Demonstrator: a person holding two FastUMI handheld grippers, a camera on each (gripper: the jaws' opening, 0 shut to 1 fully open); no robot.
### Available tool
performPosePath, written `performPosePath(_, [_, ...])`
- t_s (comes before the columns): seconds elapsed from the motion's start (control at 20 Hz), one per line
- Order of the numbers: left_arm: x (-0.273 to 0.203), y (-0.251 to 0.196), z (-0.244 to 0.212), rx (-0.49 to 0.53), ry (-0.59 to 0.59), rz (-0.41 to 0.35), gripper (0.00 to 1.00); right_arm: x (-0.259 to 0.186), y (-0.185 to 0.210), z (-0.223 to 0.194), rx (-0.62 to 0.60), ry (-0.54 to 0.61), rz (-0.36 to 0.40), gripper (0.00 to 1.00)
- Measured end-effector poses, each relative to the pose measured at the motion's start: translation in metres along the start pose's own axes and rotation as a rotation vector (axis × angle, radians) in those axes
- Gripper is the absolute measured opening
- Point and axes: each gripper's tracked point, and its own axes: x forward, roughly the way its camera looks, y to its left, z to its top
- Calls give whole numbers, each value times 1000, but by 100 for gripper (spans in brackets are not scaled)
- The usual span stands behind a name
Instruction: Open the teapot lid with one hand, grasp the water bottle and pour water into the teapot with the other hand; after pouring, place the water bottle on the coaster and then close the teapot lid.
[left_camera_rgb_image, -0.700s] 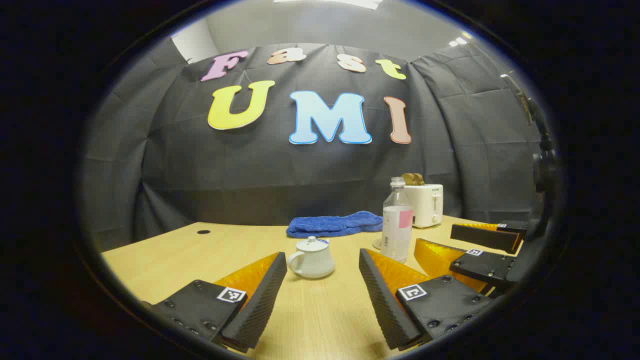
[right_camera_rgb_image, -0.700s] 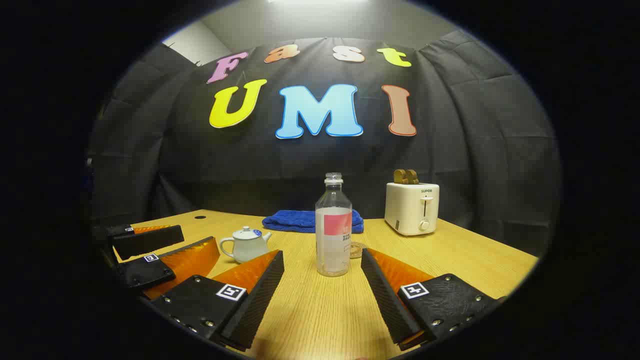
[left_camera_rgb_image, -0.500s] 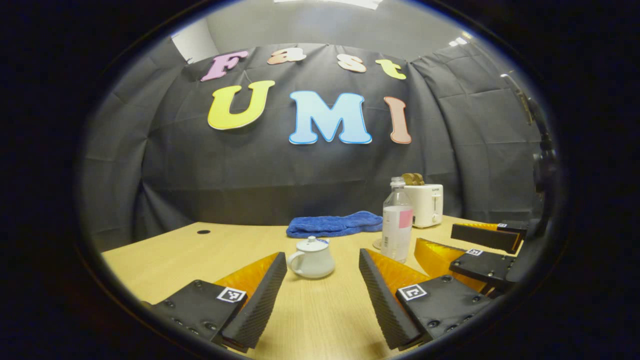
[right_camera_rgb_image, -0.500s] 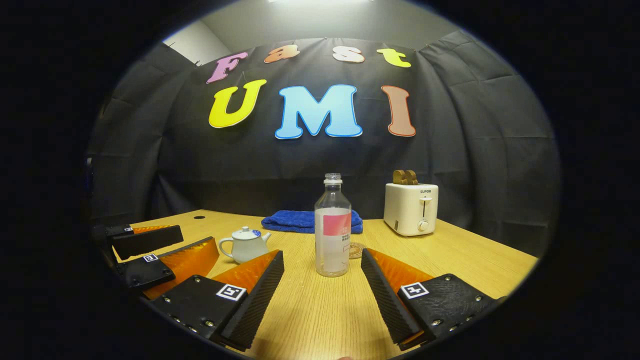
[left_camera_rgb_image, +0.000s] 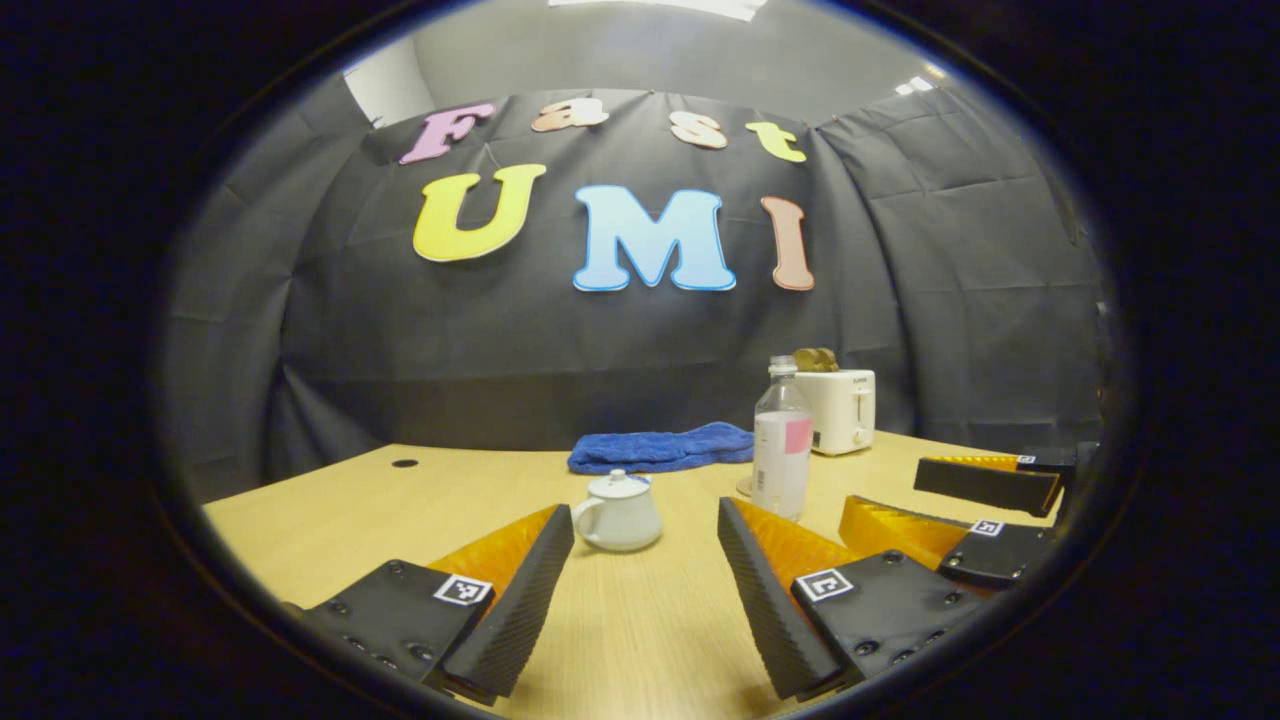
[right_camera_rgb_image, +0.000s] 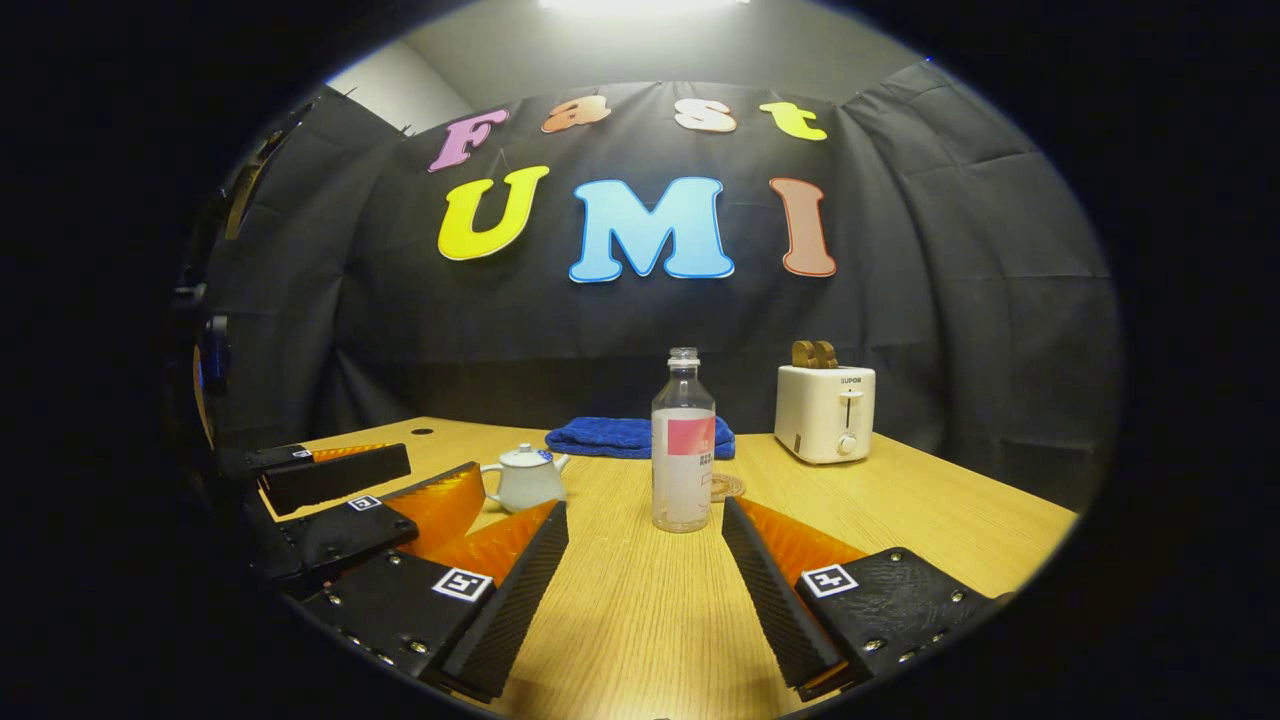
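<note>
Left gripper view: your left gripper (left_camera_rgb_image: 645, 520) gapes wide, short of teapot (left_camera_rgb_image: 618, 512).
Right gripper (right_camera_rgb_image: 645, 520): wide, empty.
Risk: the uncapped water bottle (right_camera_rgb_image: 683, 444) could tip if you nudge it.

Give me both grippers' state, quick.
Left gripper: open, holding nothing, short of the teapot.
Right gripper: open, holding nothing, short of the water bottle.

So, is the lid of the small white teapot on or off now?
On. The small white ceramic teapot has its lid seated on top; neither claw touches it.
</note>
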Motion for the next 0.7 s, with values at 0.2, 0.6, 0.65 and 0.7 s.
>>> performPosePath(0.2, [-16, 0, -3, -2, 2, -2, 97, -8, 7, -4, 0, 8, 36, 96])
performPosePath(0.6, [-20, 1, 2, -56, 8, -10, 97, -2, -3, 16, -82, -24, -20, 96])
performPosePath(0.65, [-18, 5, 9, -60, 10, -4, 97, 0, -3, 24, -90, -33, -21, 96])
performPosePath(0.7, [-17, 9, 15, -62, 6, 0, 97, 2, -5, 28, -95, -38, -28, 96])
